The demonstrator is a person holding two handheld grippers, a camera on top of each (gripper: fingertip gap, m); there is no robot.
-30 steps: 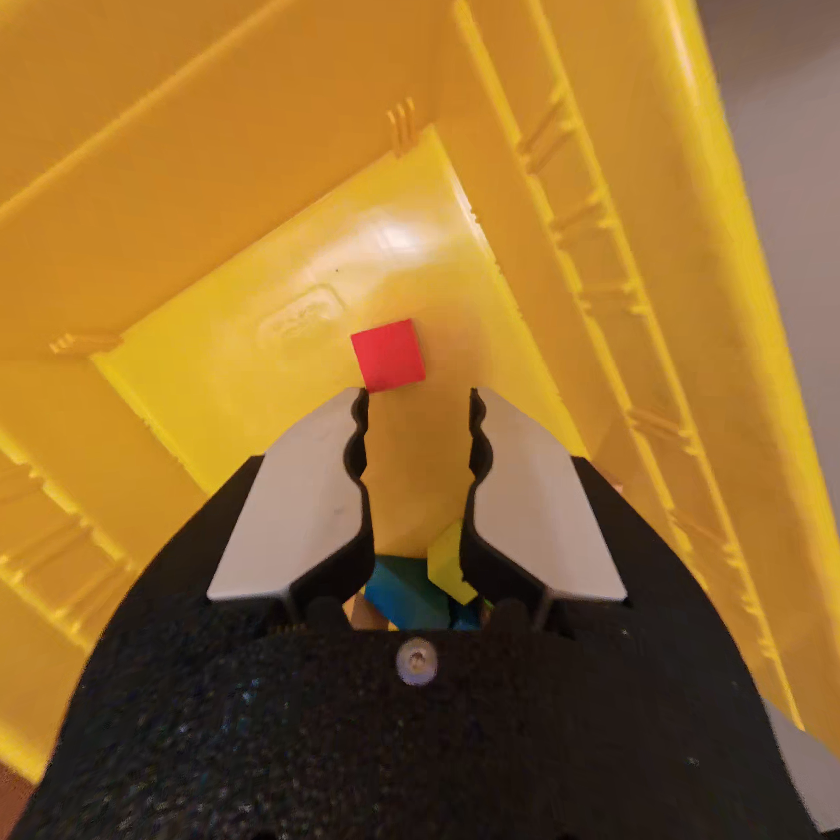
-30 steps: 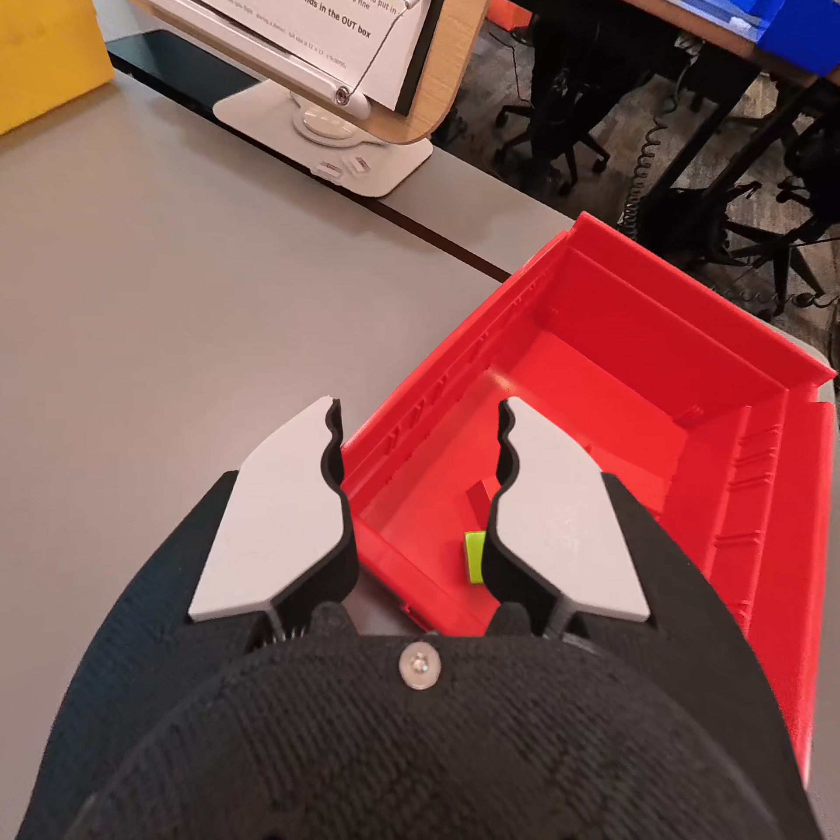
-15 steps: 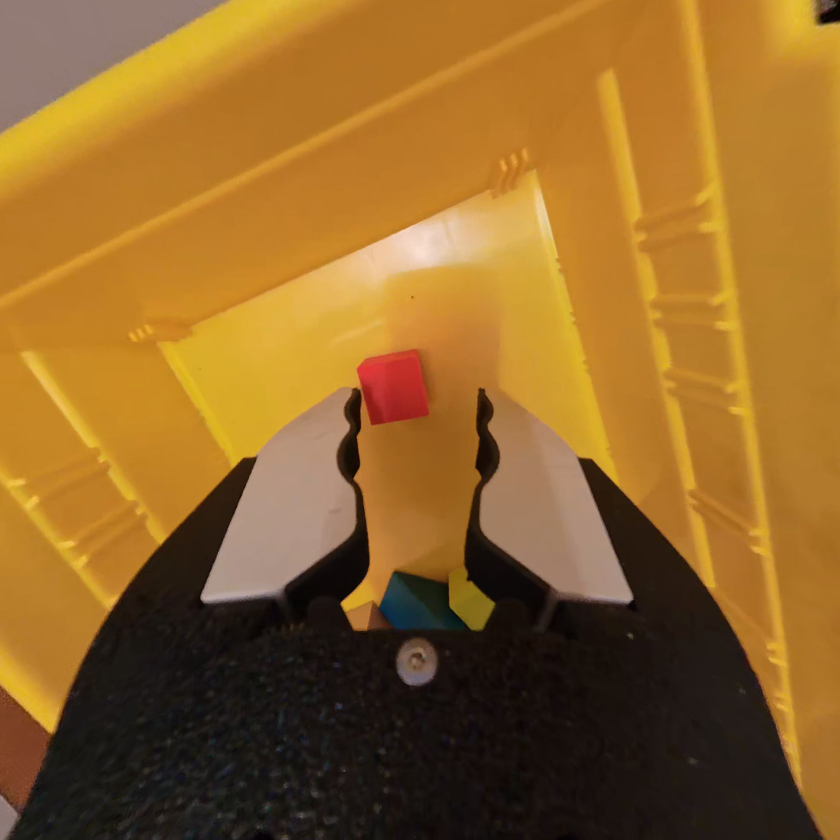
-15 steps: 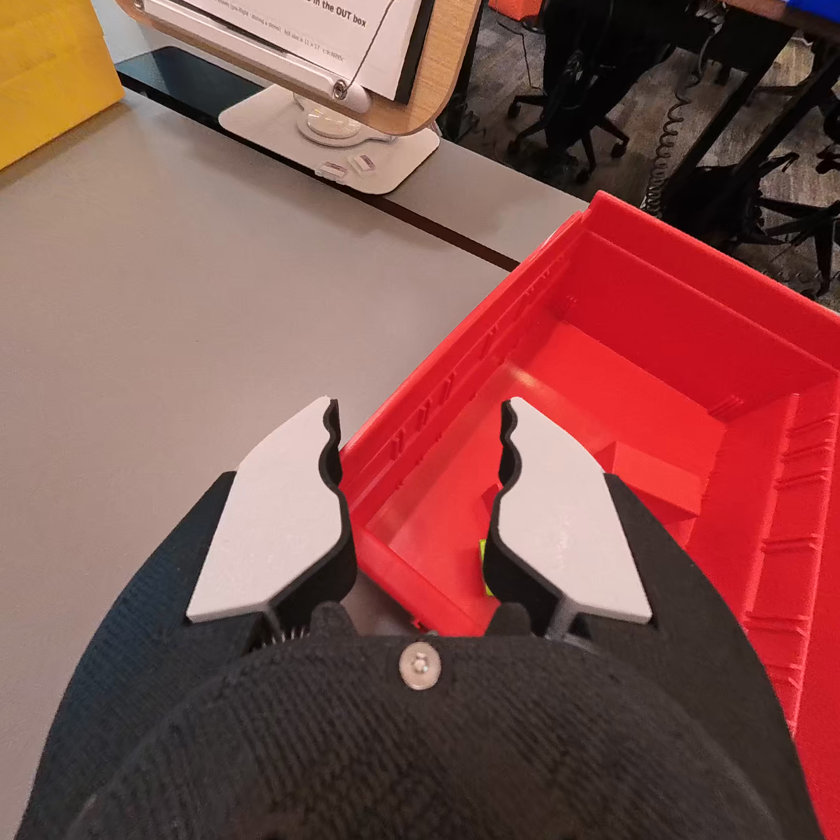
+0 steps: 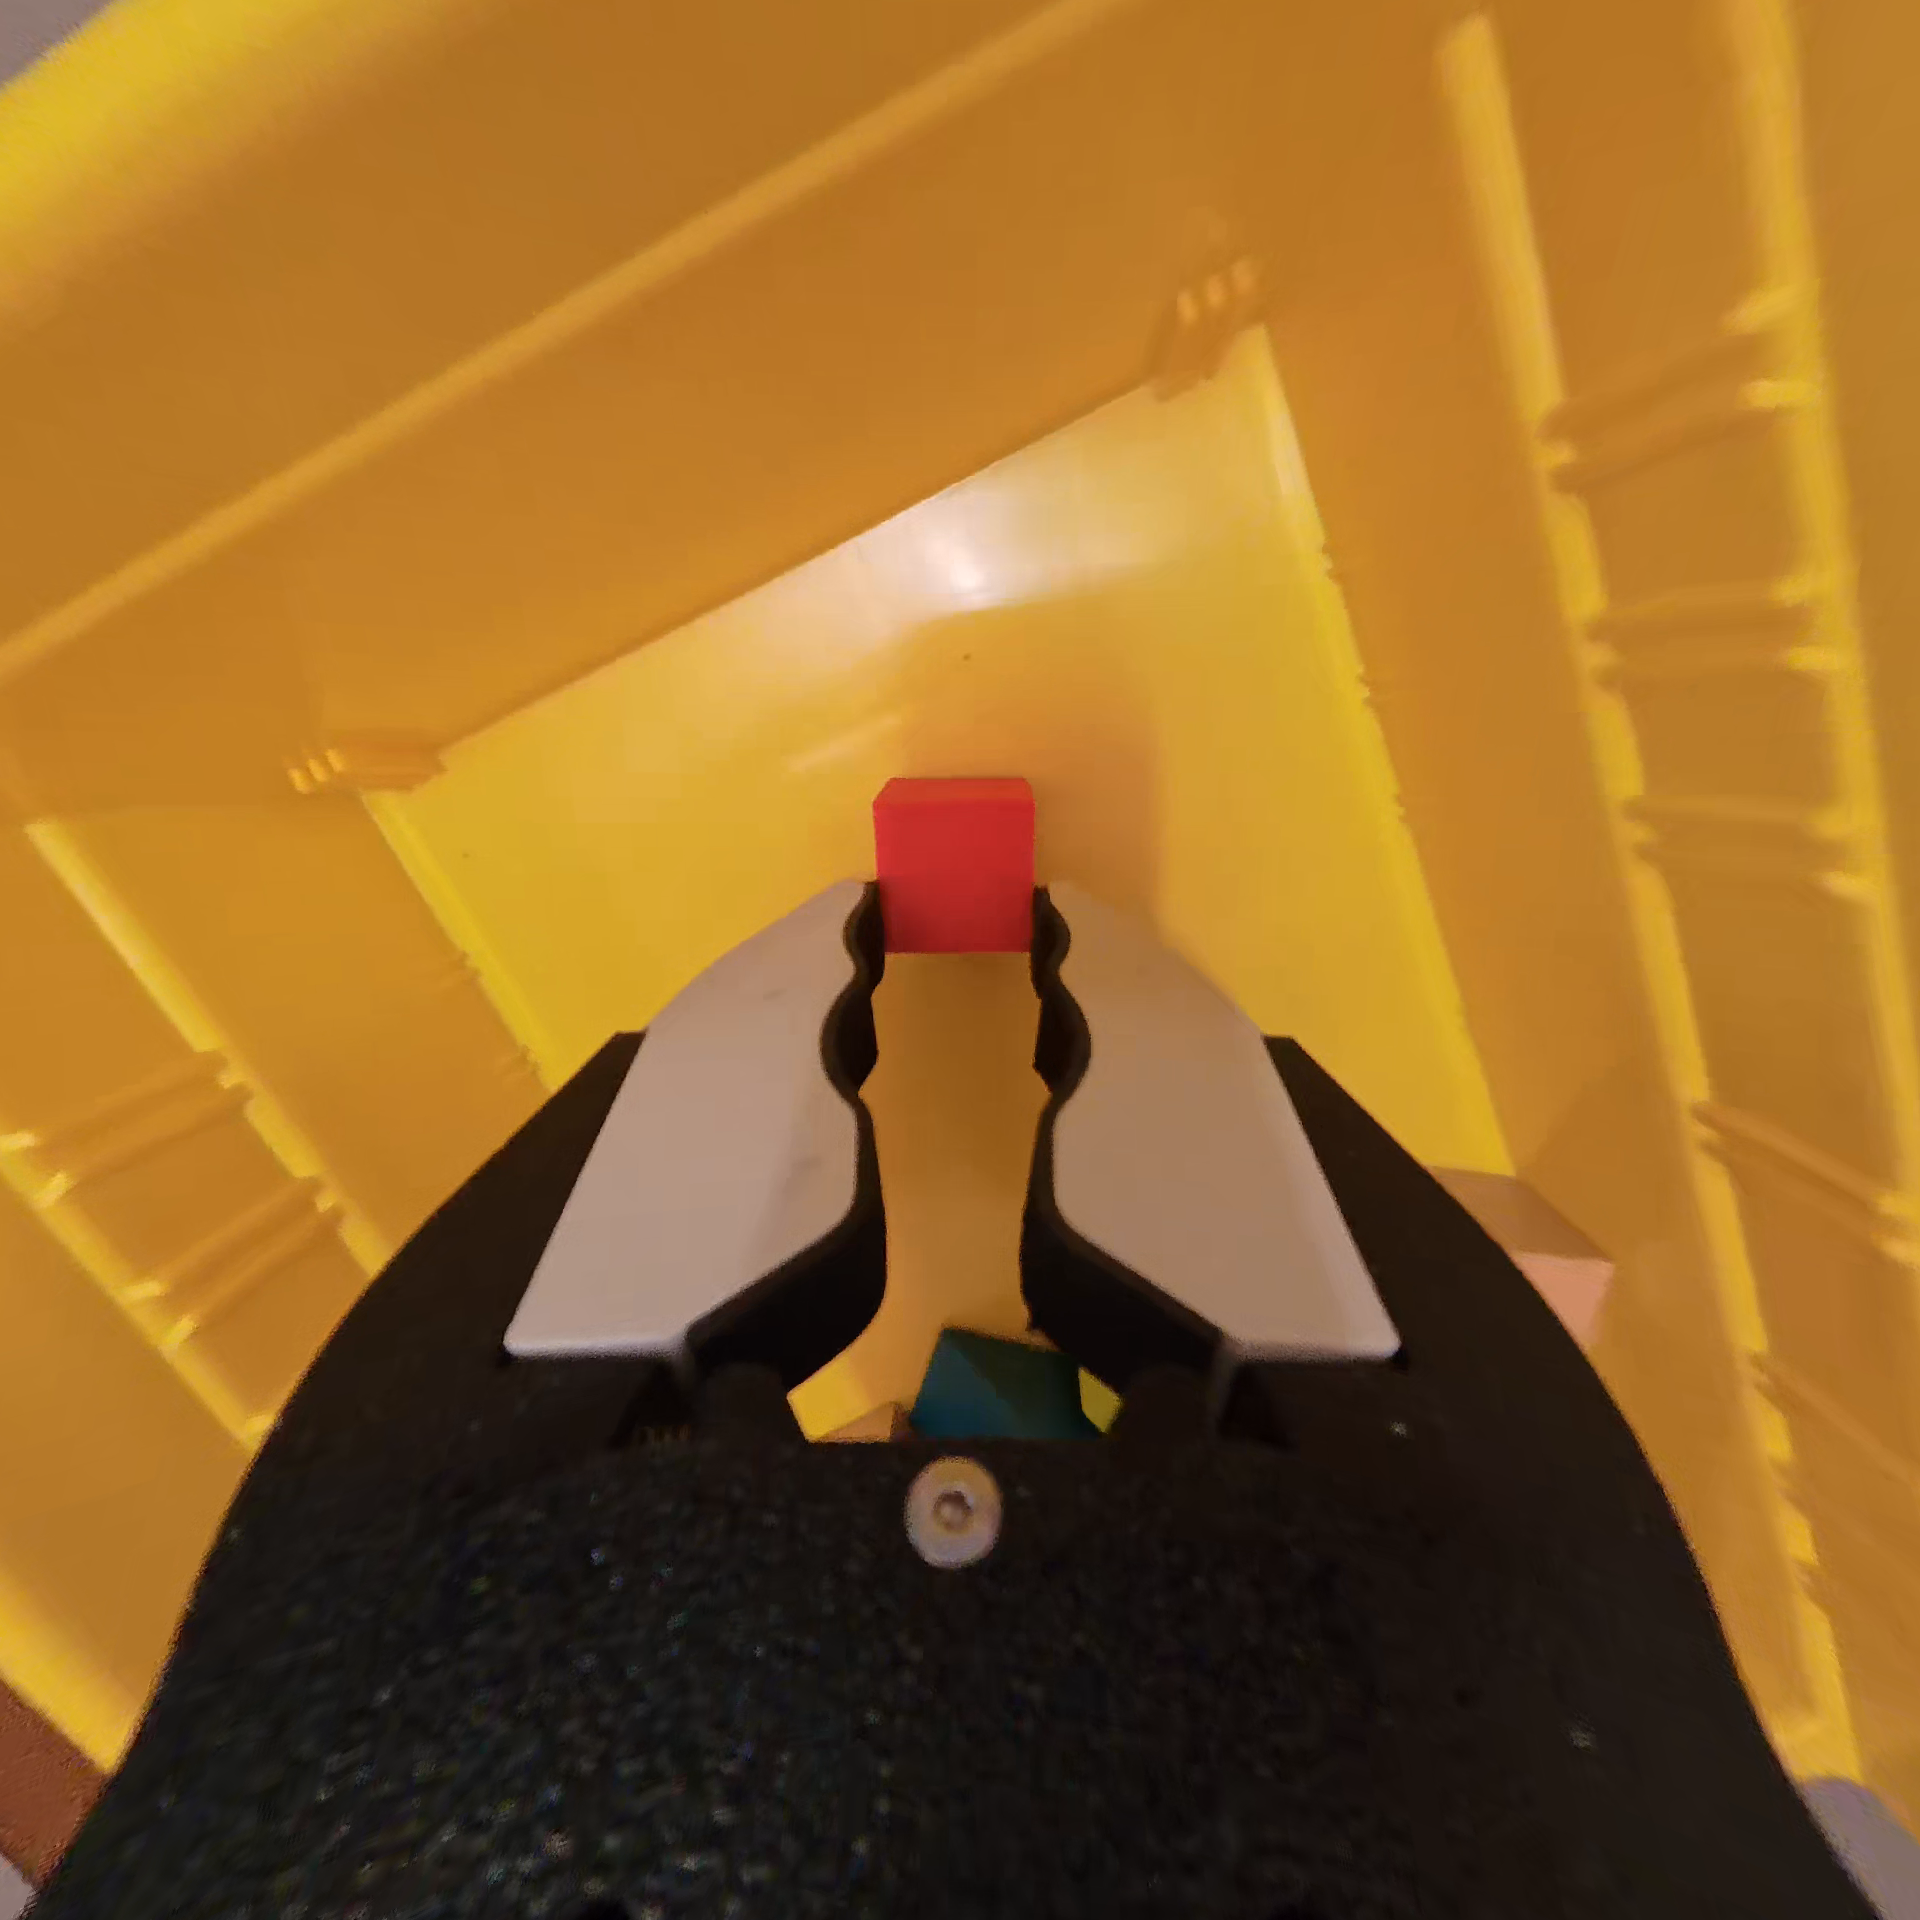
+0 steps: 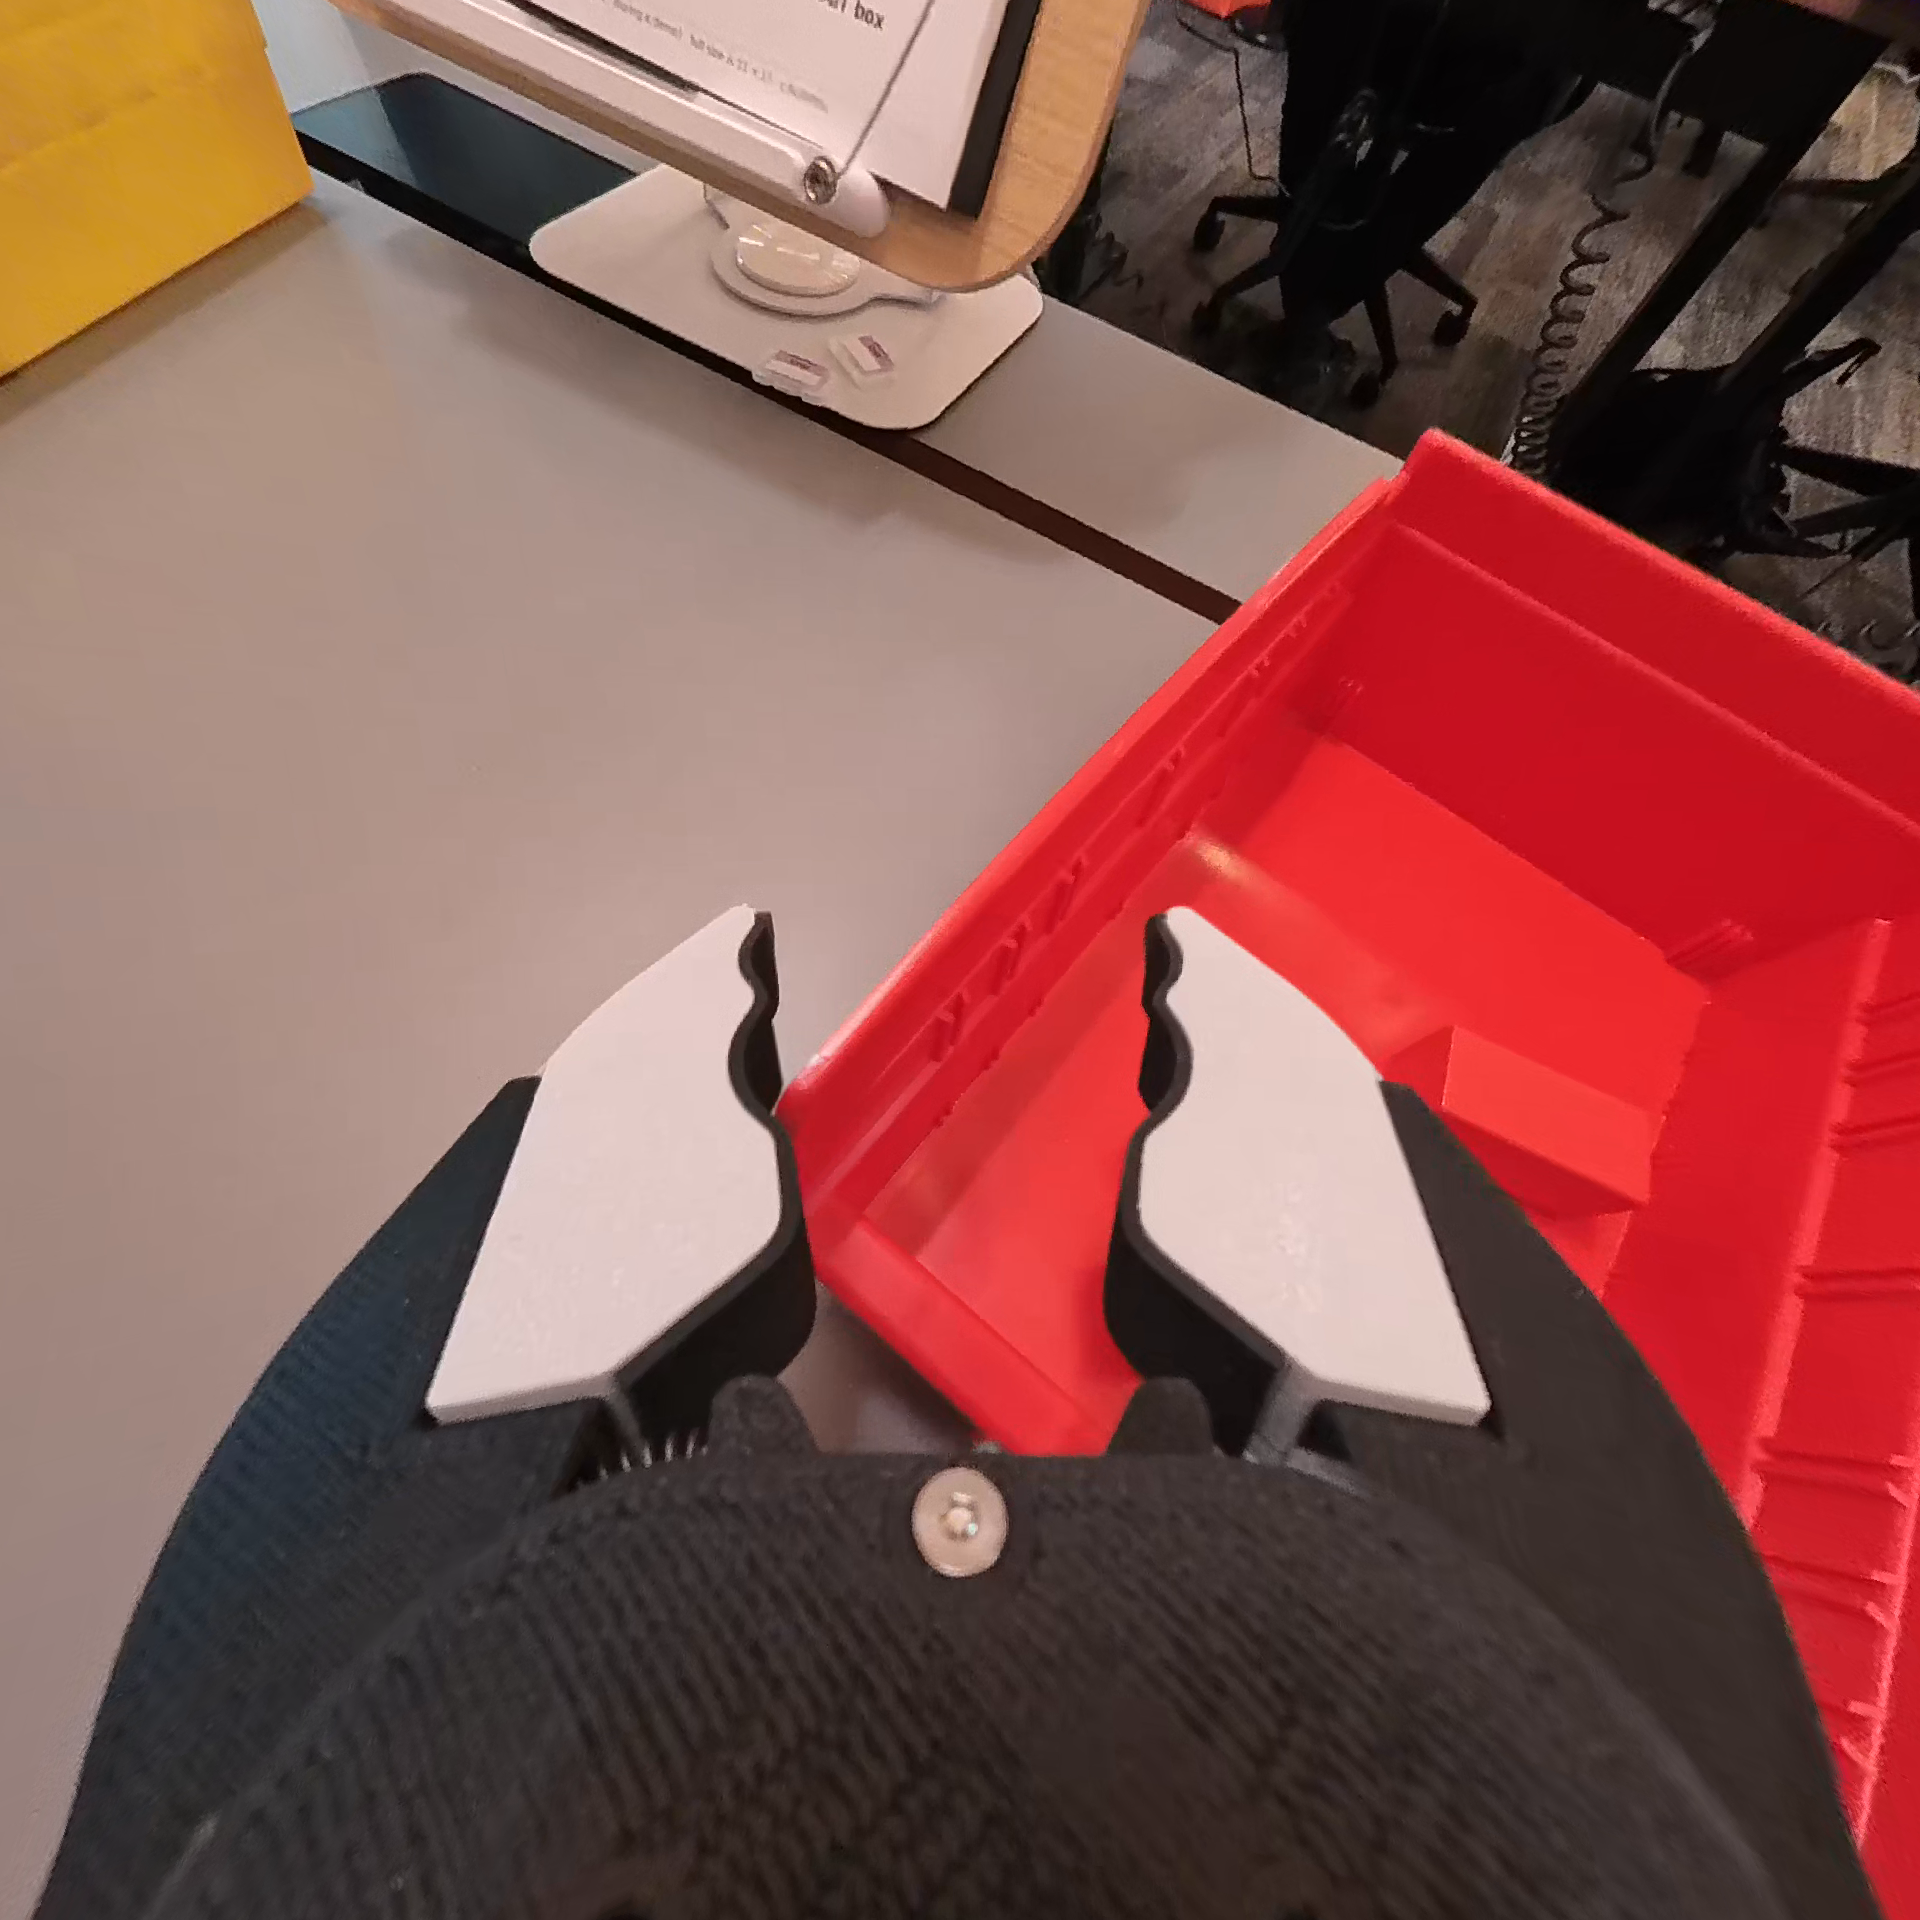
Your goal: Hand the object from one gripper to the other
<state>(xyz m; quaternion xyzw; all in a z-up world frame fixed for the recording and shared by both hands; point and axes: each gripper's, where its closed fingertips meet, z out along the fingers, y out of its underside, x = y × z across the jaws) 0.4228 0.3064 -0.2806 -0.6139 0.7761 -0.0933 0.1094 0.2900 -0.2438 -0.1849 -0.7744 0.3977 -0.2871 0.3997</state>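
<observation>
Red cube (image 5: 954, 864) sits low inside the yellow bin (image 5: 623, 416), pinched at its lower half between the tips of the left claw (image 5: 956, 920); both dark pads press against its sides, and the fingers (image 5: 727, 1122) are drawn in to the cube's width. Behind the claw, down near its base, a teal block (image 5: 987, 1397) and a yellow block (image 5: 1099, 1397) lie on the bin floor, and a pale wooden block (image 5: 1538, 1247) peeks out at the claw's right shoulder. Over to the right, the right claw (image 6: 958, 971) hangs wide open with nothing between its pads, above the grey desk (image 6: 416, 675) and the near corner of the red bin (image 6: 1558, 727). Its left finger is over the desk, its right finger (image 6: 1278, 1143) over the bin's inside. A red block (image 6: 1548, 1132) lies in that bin. Farther back on the desk stands a white stand with a wooden board (image 6: 790, 197), and a corner of yellow bin shows at the far left.
</observation>
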